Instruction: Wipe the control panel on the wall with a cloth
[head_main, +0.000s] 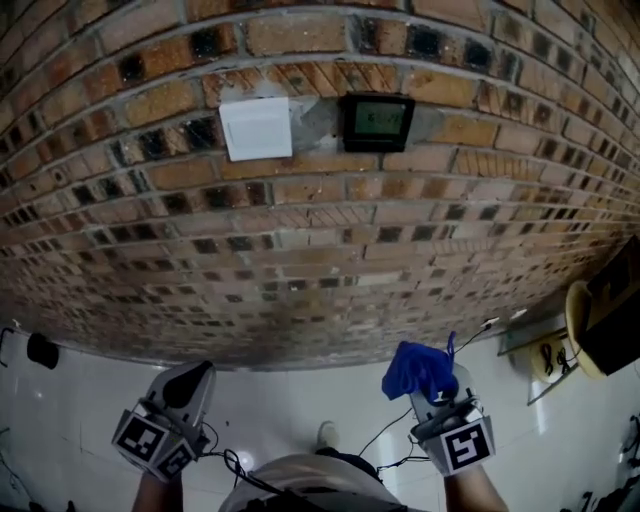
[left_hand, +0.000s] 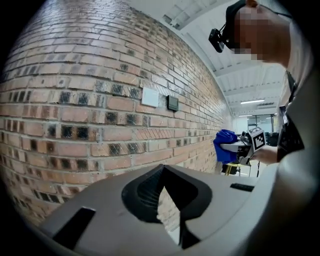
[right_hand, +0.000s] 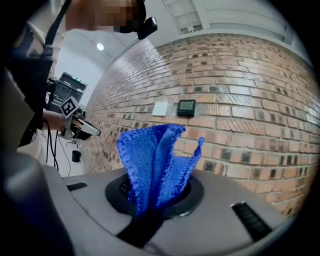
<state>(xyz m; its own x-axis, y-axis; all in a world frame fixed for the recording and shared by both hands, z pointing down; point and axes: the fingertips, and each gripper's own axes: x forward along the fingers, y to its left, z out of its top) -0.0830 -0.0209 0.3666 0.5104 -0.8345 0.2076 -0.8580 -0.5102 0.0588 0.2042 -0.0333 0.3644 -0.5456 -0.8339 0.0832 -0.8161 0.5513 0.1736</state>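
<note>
We have the cloth (right_hand: 155, 160) clamped at its base in the right gripper (right_hand: 152, 207) jaws, below the control panel (head_main: 377, 122). It looks soft, light, floppy. Left gripper (left_hand: 165, 200) jaws closed, empty.

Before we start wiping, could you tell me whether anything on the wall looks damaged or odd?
Only the rough grey mortar patches either side of the small black control panel, breaking the brick pattern.

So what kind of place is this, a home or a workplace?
Probably a workplace, not a home: a bare brick wall with a small dark control panel and white plate, glossy white floor tiles, and ceiling strip lights over an open hall beyond.
</note>
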